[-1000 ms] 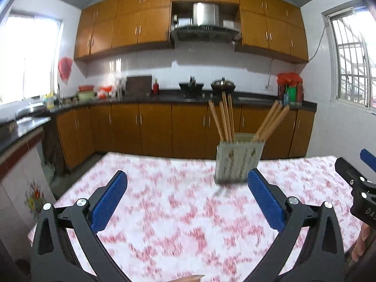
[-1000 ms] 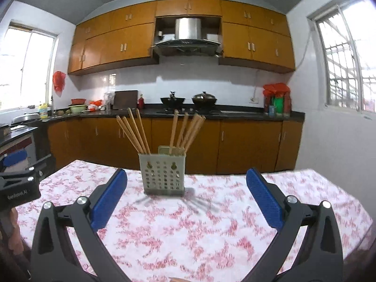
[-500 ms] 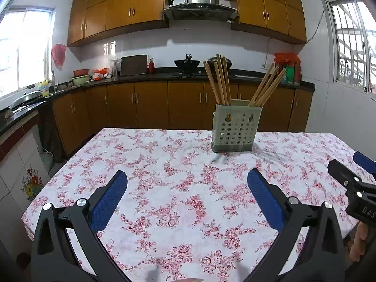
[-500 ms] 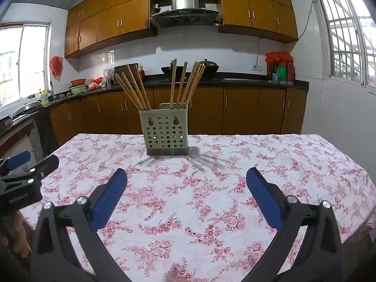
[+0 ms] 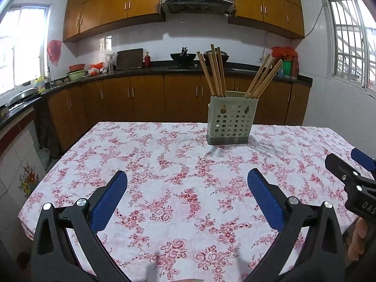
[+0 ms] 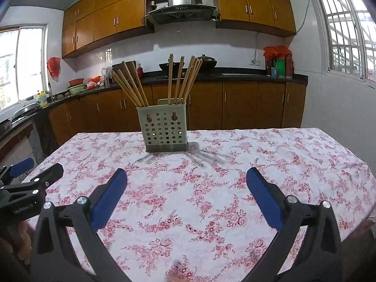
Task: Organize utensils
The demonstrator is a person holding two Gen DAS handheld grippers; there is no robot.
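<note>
A pale green perforated utensil holder [image 5: 231,121] stands upright on the far middle of the floral-cloth table [image 5: 164,188]. Several wooden chopsticks [image 5: 215,70] lean out of it in two bunches. It also shows in the right wrist view [image 6: 163,128] with its chopsticks [image 6: 182,80]. My left gripper [image 5: 187,182] is open and empty, well short of the holder. My right gripper [image 6: 186,181] is open and empty too, also short of the holder. Each gripper shows at the edge of the other's view.
Wooden cabinets and a dark counter [image 5: 164,70] with pots and bottles run behind the table. The table's left edge [image 5: 54,164] drops toward a tiled counter. Windows are on both side walls.
Both cameras have tilted down and pulled back a little. More of the table shows now, and the holder sits farther up in both views. Both grippers stay open.
</note>
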